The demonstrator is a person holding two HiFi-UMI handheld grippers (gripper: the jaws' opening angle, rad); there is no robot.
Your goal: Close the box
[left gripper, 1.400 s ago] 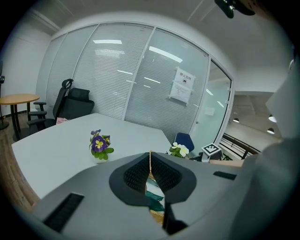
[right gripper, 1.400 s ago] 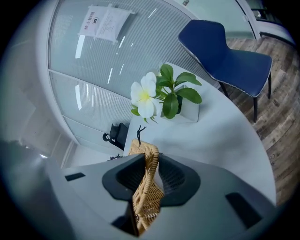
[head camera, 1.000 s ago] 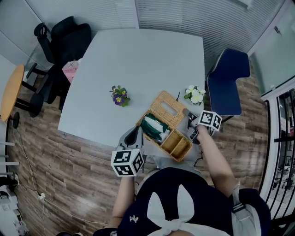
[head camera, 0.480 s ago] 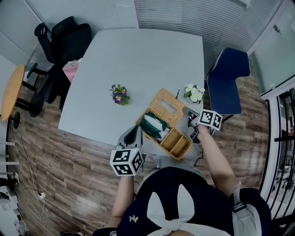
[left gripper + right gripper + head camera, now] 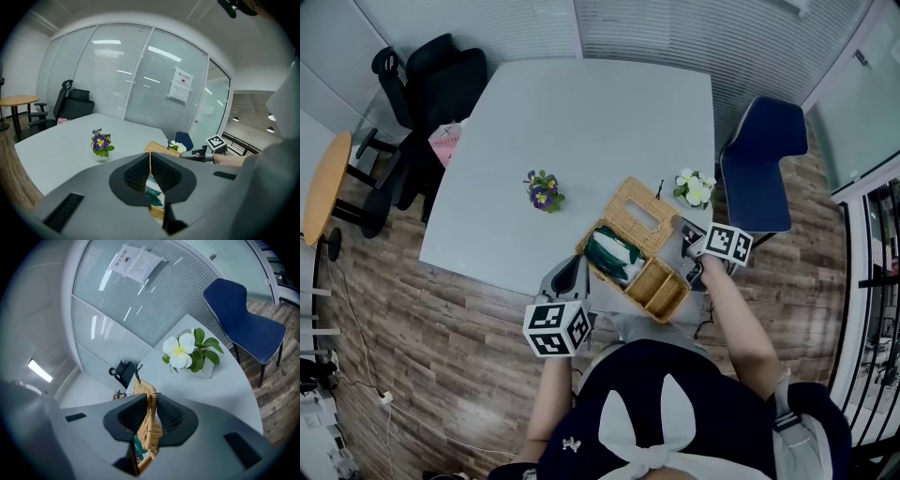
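Wickerwork of this kind should be light, fairly stiff yet a little springy, and rough enough not to slip. Its thin edges are therefore the sensible holds, pinched gently so that no strand cracks. The left gripper [image 5: 578, 267] is clamped on the rim of the left wall of the box [image 5: 671, 305], which sits at the near edge of the desk [image 5: 581, 122], toward its right corner. Inside, the larger left compartment holds a green and white bundle [image 5: 612, 255], and the smaller compartments at the right end look empty. The lid [image 5: 639, 214] is open, tilted up from the box's far side. The right gripper [image 5: 682, 234] has a woven edge between its jaws, which have just been closing on it. Whether that edge is lid or wall I cannot tell. I judge the lid's free edge the best place to swing it down.
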